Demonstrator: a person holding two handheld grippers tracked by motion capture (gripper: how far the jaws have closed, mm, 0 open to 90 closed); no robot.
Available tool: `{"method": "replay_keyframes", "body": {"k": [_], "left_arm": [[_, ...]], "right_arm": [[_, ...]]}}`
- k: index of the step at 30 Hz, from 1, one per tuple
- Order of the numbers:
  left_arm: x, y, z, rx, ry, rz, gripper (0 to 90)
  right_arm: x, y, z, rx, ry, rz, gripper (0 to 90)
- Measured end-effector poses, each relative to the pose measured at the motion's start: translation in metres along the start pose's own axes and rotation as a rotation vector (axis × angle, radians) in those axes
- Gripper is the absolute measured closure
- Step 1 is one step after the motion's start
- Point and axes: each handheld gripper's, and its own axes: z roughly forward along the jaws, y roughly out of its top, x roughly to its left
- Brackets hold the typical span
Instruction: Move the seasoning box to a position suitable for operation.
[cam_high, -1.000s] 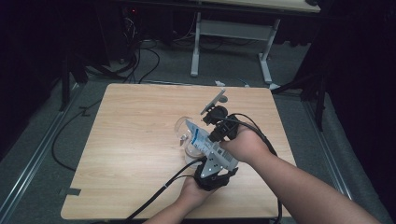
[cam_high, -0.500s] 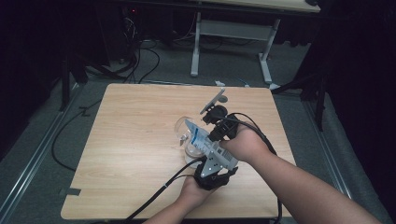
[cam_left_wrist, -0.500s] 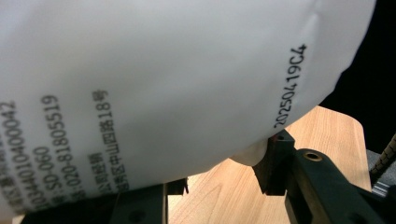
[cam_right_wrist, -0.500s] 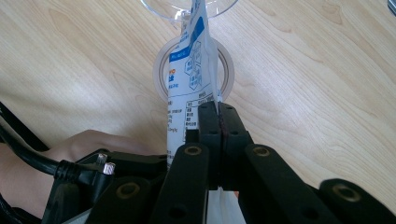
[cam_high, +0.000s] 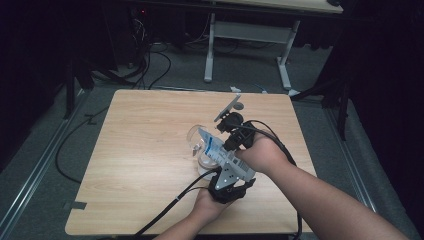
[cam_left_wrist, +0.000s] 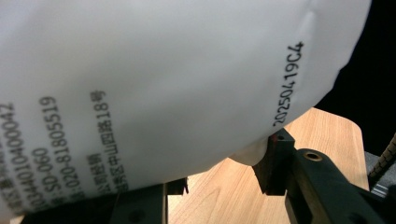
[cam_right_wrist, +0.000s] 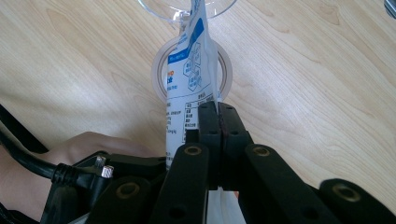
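Pale wood-grain surface (cam_high: 145, 150), ringed by a dark room, carries the work at its right-hand middle. Nearest the camera, the person's left hand (cam_high: 207, 202) comes up from the bottom edge with the left gripper (cam_high: 231, 176), whose fingers (cam_left_wrist: 275, 161) stand part-way closed and press the plump lower body of a white sachet (cam_high: 216, 150); in the left gripper view the printed pouch (cam_left_wrist: 163, 93) bulges over them. Just beyond, the right gripper (cam_high: 235, 131) has its fingers (cam_right_wrist: 209, 126) closed flat on the sachet's thin side seam (cam_right_wrist: 189, 79), with the right hand (cam_high: 262, 152) behind it. The sachet is held clear of the surface, tilted, its top corner at the mouth of a clear glass (cam_high: 197, 140), which leans toward it over a round white coaster (cam_right_wrist: 161, 70). By the look of it the pouring stage is reached: both grips are set and the pouch is aimed, but whether the corner is open or anything has run into the glass cannot be told; emptying and setting down appear to remain. Farther off, the rest of the surface lies bare. Beyond its far edge, grey floor (cam_high: 165, 75) carries trailing cables (cam_high: 150, 60) and the white legs of another desk (cam_high: 250, 35).
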Motion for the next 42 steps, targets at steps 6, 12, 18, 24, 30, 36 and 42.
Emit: {"method": "replay_keyframes", "body": {"k": [6, 12, 18, 24, 30, 36, 42], "left_arm": [[0.0001, 0.0017, -0.0004, -0.005, -0.002, -0.005, 61.7], [0.0007, 0.0034, -0.0013, -0.008, -0.001, -0.005, 61.6], [0.0008, 0.0037, -0.0014, -0.012, -0.001, -0.007, 61.6], [0.0011, 0.0046, -0.0015, -0.016, 0.000, -0.007, 61.6], [0.0013, 0.0049, -0.0015, -0.018, 0.001, -0.007, 61.6], [0.0013, 0.0050, -0.0014, -0.020, 0.002, -0.008, 61.6], [0.0009, 0.0055, -0.0013, -0.024, 0.002, -0.009, 61.6]], "right_arm": [[-0.0004, 0.0011, -0.0005, -0.003, -0.001, -0.002, 90.0], [0.0006, 0.0026, -0.0005, -0.009, 0.001, -0.012, 90.0], [0.0013, 0.0036, -0.0013, -0.008, -0.001, -0.012, 90.0], [0.0016, 0.0041, -0.0022, -0.012, -0.005, -0.013, 90.0], [0.0023, 0.0045, -0.0028, -0.012, -0.005, -0.008, 90.0], [0.0022, 0.0046, -0.0028, -0.012, -0.005, -0.009, 90.0], [0.0018, 0.0046, -0.0031, -0.017, -0.004, -0.016, 90.0]]}}
